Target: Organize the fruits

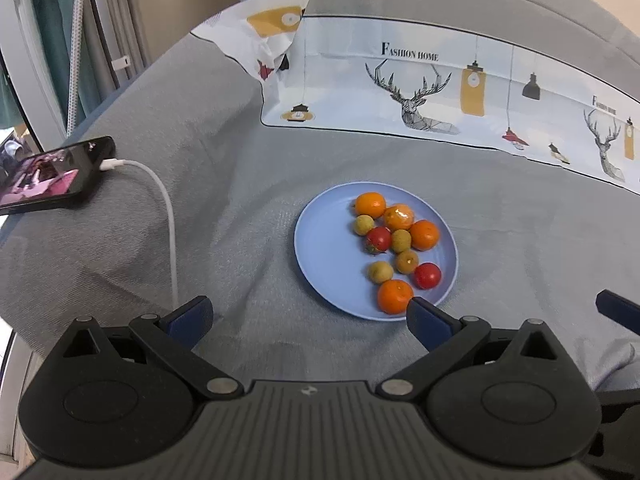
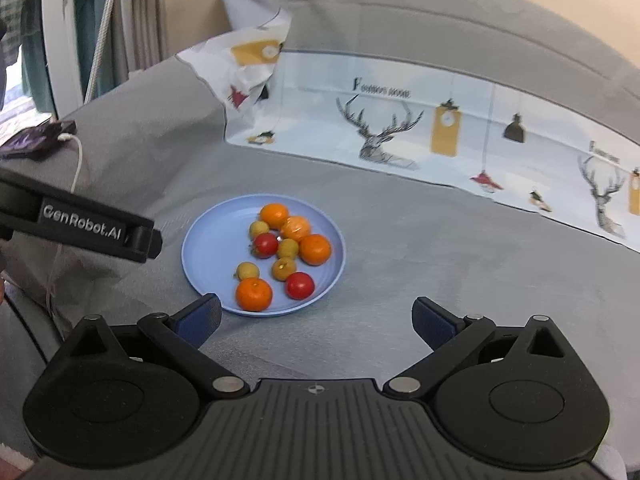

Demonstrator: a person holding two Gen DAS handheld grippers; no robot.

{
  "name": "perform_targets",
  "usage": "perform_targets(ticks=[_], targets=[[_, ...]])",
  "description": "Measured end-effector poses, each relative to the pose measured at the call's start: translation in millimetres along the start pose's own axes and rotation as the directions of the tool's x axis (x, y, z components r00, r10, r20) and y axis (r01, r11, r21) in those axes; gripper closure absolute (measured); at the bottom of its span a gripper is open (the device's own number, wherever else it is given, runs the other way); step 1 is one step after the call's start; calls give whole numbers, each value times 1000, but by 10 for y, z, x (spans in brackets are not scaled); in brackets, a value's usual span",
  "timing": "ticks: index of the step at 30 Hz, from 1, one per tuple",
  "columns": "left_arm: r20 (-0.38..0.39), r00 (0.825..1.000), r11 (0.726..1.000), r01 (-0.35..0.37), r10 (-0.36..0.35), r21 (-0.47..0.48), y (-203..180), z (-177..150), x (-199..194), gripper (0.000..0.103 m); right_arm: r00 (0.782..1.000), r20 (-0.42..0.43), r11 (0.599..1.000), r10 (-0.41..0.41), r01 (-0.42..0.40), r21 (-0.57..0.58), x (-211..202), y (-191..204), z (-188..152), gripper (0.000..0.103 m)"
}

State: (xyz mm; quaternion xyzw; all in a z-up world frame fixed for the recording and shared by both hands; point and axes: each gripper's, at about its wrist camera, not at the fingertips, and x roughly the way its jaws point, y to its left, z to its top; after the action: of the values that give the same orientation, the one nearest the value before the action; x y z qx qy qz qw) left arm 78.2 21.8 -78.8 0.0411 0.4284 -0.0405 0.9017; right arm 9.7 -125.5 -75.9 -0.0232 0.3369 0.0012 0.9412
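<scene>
A light blue plate (image 1: 324, 248) (image 2: 212, 248) lies on the grey sofa cover and holds several fruits: oranges (image 1: 395, 297) (image 2: 253, 294), red tomatoes (image 1: 427, 275) (image 2: 299, 285) and small yellow-green fruits (image 1: 380, 271) (image 2: 246, 270). My left gripper (image 1: 308, 318) stands open above the near side of the plate, nothing between its blue pads. My right gripper (image 2: 316, 320) is open too, empty, just right of the plate's near rim. In the right wrist view the left gripper's black body (image 2: 80, 226) reaches in from the left. A blue pad of the right gripper (image 1: 618, 306) shows at the left view's right edge.
A phone (image 1: 52, 176) (image 2: 38, 142) with a lit screen lies at the left, its white cable (image 1: 168, 216) trailing toward me. A white cloth printed with deer and lamps (image 1: 440, 88) (image 2: 400, 128) covers the sofa behind the plate. Curtains and a window frame stand far left.
</scene>
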Motion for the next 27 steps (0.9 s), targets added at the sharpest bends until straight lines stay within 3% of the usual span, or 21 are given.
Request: perform_targets(ticks=[11,27], targets=[[51,999,1000,5,-6,20,-33,-182,-326,0,998,59,999,-3,5,-38,-376,141,-94,1],[77,997,999,-20,17,42,-103,-274,-453,0,996,83,999,-12,15,-35,-529,132,-160,1]])
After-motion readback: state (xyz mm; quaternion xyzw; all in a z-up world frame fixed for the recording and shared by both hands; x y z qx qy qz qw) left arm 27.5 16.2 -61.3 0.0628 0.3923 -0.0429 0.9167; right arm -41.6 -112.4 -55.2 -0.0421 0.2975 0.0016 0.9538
